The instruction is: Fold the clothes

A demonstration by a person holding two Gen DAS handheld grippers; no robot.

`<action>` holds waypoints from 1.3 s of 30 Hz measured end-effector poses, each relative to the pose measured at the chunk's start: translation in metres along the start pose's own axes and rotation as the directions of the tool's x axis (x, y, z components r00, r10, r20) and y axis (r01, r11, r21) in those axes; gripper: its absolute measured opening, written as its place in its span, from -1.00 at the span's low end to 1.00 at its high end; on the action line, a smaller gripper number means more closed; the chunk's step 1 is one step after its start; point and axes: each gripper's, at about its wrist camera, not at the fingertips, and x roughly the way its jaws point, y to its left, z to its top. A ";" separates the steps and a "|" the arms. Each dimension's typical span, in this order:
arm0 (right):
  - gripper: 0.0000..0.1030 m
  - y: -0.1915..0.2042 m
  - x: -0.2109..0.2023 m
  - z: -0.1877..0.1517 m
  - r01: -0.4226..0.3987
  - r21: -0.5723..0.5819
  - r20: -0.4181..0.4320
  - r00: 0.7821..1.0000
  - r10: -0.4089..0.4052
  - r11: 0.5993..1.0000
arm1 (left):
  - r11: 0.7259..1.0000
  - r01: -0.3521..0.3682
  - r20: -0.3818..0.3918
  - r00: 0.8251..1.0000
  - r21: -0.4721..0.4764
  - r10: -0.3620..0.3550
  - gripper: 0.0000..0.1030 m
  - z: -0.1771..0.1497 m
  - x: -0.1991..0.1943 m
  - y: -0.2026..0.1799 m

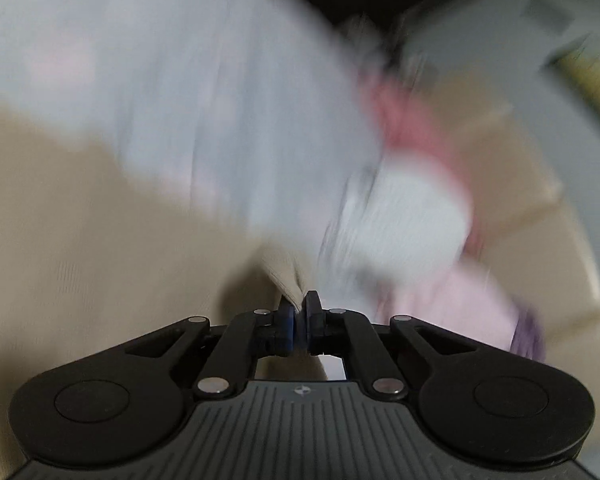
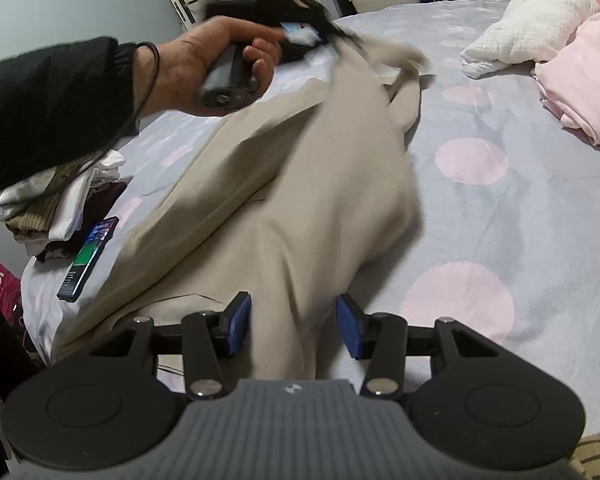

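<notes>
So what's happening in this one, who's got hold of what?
A person is folding a beige ribbed garment on a bed with a grey, pink-dotted cover. The left gripper is shut on one end of the fabric and lifts it; that view is motion-blurred. The right gripper is open, its blue pads either side of the near end, not clamped. A folded pink cloth, a white cloth and a phone lie nearby.

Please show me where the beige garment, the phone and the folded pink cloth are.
beige garment (image 2: 300,208): right wrist view, on its broad middle panel.
phone (image 2: 87,258): right wrist view, on the lit screen.
folded pink cloth (image 2: 584,80): right wrist view, on its top layer.
</notes>
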 end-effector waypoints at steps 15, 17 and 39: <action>-0.01 -0.001 -0.004 0.000 -0.005 -0.003 -0.005 1.000 0.005 1.000 | 0.805 -0.281 0.044 0.952 0.523 0.304 -0.16 -0.025 0.015 -0.067; -0.01 -0.001 -0.004 0.000 -0.010 -0.001 -0.007 1.000 0.010 1.000 | 0.825 -0.318 0.046 0.941 0.467 0.336 0.11 -0.008 0.015 -0.054; -0.31 0.018 -0.009 -0.005 0.095 -0.227 0.062 0.995 -0.083 0.969 | 0.972 -0.174 -0.365 0.905 0.155 0.220 -0.45 -0.026 0.044 -0.003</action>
